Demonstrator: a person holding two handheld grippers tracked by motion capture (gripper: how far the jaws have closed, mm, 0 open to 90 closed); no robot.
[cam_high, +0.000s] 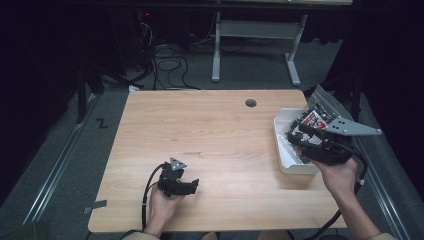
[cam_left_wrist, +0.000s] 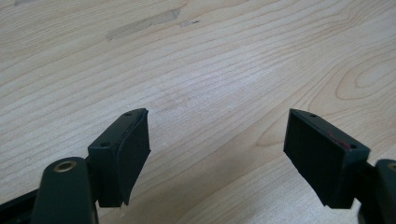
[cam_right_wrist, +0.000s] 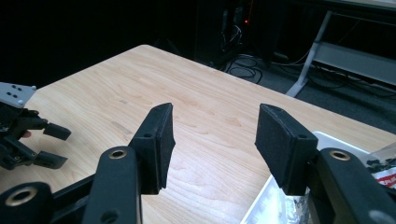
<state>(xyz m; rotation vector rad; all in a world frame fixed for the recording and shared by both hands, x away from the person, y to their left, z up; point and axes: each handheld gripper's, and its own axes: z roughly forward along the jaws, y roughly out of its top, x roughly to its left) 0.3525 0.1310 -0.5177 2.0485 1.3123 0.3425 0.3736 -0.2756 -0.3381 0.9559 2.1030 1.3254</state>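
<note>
Nearest, at the table's front edge: left gripper (cam_high: 192, 186) in the left hand (cam_high: 162, 200), resting low on the wooden table (cam_high: 210, 130), cable trailing back off the edge. Jaws spread wide in the left gripper view, only bare wood grain between them (cam_left_wrist: 217, 144), nothing pinched.

Farther out, on the right side: right gripper (cam_high: 295, 136) held by the right hand (cam_high: 340, 175), raised over the white tray (cam_high: 281, 150), grey three-cornered plate on top. Jaws parted in the right gripper view (cam_right_wrist: 215, 140), empty, pointing across the tabletop toward the far corner; tray rim (cam_right_wrist: 275, 191) just below the right jaw.

Inside the tray, under and beside that gripper: silvery packet (cam_high: 325, 102) with red-and-white print, tilted up against the tray's far end, well apart from the left gripper.

Beyond: round cable hole (cam_high: 250, 103) near the table's far edge, then cables (cam_high: 170, 65) on the grey floor and a white table frame (cam_high: 255, 45).
</note>
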